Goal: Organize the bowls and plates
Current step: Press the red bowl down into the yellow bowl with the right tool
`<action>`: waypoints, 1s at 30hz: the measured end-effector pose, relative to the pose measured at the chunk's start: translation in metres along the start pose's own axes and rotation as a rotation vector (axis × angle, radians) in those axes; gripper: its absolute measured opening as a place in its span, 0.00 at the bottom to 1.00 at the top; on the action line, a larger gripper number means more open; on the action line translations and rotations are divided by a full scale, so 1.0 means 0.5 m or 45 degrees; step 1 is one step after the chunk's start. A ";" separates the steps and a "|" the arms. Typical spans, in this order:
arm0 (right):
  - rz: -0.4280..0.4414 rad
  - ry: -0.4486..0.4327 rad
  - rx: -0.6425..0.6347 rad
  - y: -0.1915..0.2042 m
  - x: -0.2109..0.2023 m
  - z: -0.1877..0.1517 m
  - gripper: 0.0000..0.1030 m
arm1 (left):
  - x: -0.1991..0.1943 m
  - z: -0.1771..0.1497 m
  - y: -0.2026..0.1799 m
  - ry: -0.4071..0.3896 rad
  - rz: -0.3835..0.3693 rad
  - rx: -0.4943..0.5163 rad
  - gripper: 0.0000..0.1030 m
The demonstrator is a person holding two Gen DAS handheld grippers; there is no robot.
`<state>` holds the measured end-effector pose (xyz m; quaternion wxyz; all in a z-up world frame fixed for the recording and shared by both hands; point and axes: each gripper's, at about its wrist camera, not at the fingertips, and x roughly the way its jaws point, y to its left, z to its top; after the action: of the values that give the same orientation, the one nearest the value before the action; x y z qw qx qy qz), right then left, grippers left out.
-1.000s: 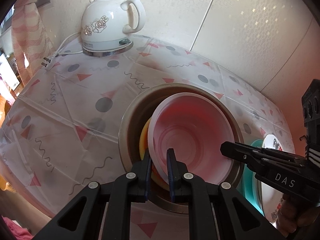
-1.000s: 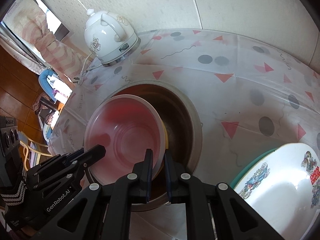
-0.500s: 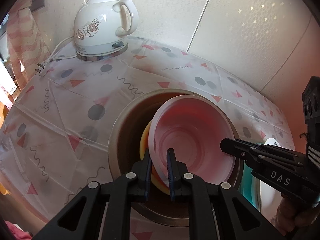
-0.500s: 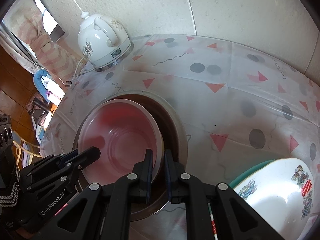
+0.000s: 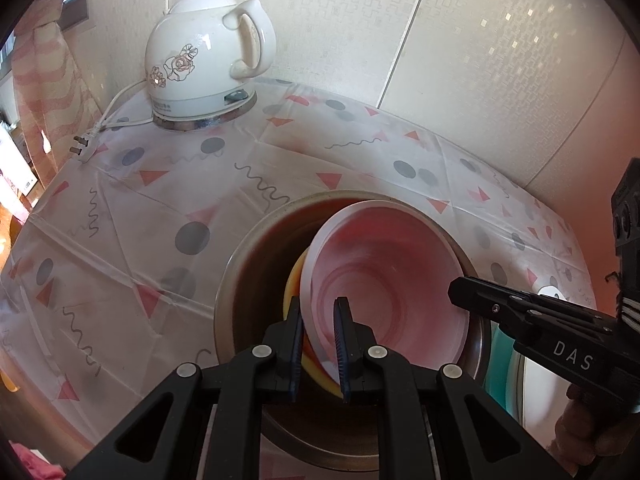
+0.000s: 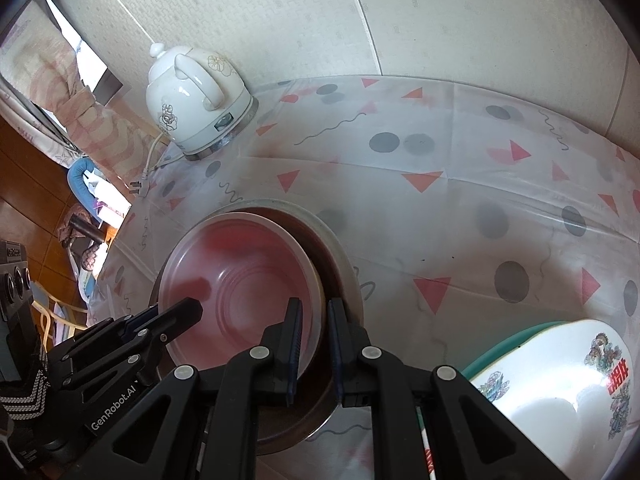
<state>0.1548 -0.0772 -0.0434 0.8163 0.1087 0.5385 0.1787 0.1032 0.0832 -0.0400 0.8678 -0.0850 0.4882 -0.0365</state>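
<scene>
A pink bowl [image 5: 384, 280] sits tilted inside a large metal basin [image 5: 248, 248], with a yellow bowl [image 5: 294, 280] under it. My left gripper [image 5: 318, 308] is shut on the pink bowl's near left rim. In the right wrist view, my right gripper [image 6: 314, 308] is shut on the right rim of the pink bowl [image 6: 248, 280]. Each gripper shows in the other's view: the right gripper [image 5: 460, 290] at the bowl's right edge, the left gripper [image 6: 192, 308] at its left. A white decorated plate [image 6: 560, 380] lies on a teal plate [image 6: 508, 340] to the right of the basin [image 6: 344, 264].
A white ceramic kettle [image 5: 200, 60] stands on its base at the back left, its cord and plug [image 5: 80, 148] trailing on the patterned tablecloth [image 5: 140, 220]. A wall runs close behind the table. The table's left edge drops to a wooden floor with clutter [image 6: 92, 200].
Both grippers keep their hold on the pink bowl. The scene has shifted only slightly in both views, and the bowl stays inside the basin.
</scene>
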 end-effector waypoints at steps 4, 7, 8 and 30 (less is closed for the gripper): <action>0.002 -0.020 0.009 -0.001 -0.010 -0.001 0.13 | -0.004 -0.005 0.001 -0.008 0.019 0.006 0.14; 0.011 -0.030 0.019 -0.004 -0.016 -0.002 0.13 | -0.006 -0.009 0.005 -0.008 0.025 0.000 0.14; 0.008 -0.030 0.011 -0.003 -0.017 -0.003 0.13 | -0.008 -0.011 0.006 -0.010 0.029 0.000 0.14; -0.011 0.027 -0.039 0.021 -0.001 -0.024 0.22 | -0.034 -0.027 0.025 -0.046 0.072 -0.016 0.24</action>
<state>0.1417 -0.0677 -0.0441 0.8128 0.0918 0.5448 0.1845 0.0824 0.0966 -0.0350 0.8766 -0.0771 0.4750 -0.0074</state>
